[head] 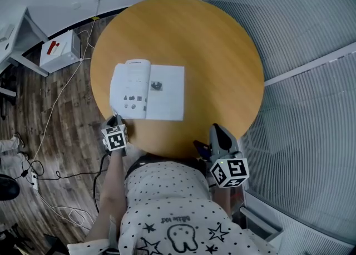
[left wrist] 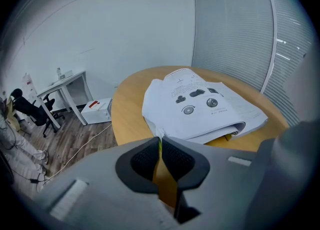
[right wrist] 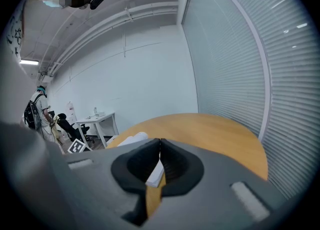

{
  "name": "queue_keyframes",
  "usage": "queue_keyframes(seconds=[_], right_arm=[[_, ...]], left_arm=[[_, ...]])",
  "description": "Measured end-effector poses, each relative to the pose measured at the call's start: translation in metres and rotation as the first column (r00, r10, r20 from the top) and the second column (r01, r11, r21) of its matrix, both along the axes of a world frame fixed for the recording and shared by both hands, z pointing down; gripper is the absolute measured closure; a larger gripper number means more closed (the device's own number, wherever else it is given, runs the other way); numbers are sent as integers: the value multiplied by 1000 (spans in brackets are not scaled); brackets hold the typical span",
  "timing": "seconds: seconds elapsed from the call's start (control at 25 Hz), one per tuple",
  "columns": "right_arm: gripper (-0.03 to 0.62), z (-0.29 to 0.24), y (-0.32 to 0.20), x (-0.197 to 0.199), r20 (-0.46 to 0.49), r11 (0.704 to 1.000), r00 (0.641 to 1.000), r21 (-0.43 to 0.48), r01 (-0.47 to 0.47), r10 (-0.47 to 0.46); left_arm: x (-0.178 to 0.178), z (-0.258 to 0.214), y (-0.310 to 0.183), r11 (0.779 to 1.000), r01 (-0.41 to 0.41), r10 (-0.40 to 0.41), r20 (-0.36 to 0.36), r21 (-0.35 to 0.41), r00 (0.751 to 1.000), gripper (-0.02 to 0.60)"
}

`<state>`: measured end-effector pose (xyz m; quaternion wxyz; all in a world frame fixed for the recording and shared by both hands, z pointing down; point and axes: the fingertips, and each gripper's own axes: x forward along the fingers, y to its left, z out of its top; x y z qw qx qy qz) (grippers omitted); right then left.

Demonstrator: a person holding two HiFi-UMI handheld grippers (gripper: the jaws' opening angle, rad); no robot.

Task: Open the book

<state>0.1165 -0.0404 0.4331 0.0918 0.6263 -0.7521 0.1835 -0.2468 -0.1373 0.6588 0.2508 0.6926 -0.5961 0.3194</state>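
A round wooden table (head: 222,54) is seen from above, and the book (head: 147,91) lies open on it, toward 8 o'clock from the table's middle and well inside the rim. The book is thin and white, spread with its spine running from 12 to 6. The left page carries a short heading at the top and a few small dark pictures lower down; the right page carries one small dark picture and faint lines of print. In the left gripper view the book (left wrist: 200,108) is shown not to lie quite flat – the near leaves arch up in a low hump, with a gap under them along their right edge, and two round pictures can be made out on the top page.

The left gripper (head: 115,119) is held at the table's rim at about 7 o'clock, pointing down at the book's near left corner. Its jaws are drawn almost together, nothing is seen between the pads, and the corner of the book lies just past the tips (left wrist: 160,141); whether it is touched cannot be told.

The right gripper (head: 216,128) is held over the rim at about 5 o'clock, well apart from the book. Its jaws (right wrist: 160,144) are closed on nothing – the book is seen only as a white strip beyond them.

A white box (head: 58,51) stands on the floor at 10 o'clock.
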Motion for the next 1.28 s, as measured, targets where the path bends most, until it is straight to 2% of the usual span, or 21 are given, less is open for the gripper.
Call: queue_keyframes(seconds=[0.24, 0.36, 0.68, 1.12, 1.2, 1.28], right_arm=[[589, 1, 2, 0, 7, 1000, 1000, -2, -9, 9], [589, 1, 0, 2, 8, 1000, 1000, 3, -9, 9], [589, 0, 3, 5, 4, 1000, 1000, 0, -15, 15], [589, 0, 4, 12, 1, 1000, 1000, 1, -26, 26], [589, 0, 5, 13, 2, 1000, 1000, 2, -26, 26], [589, 2, 5, 15, 2, 1000, 1000, 0, -27, 27]], left_arm=[[2, 1, 0, 998, -57, 57, 25, -3, 998, 549], [2, 0, 0, 999, -40, 40, 19, 2, 999, 549], [-1, 0, 1, 1000, 29, -29, -58, -10, 998, 549], [-2, -2, 1, 1000, 16, -16, -12, -2, 1000, 541], [-4, -3, 2, 1000, 27, -27, -21, -9, 999, 500], [-5, -3, 3, 999, 36, -36, -42, -11, 998, 422]])
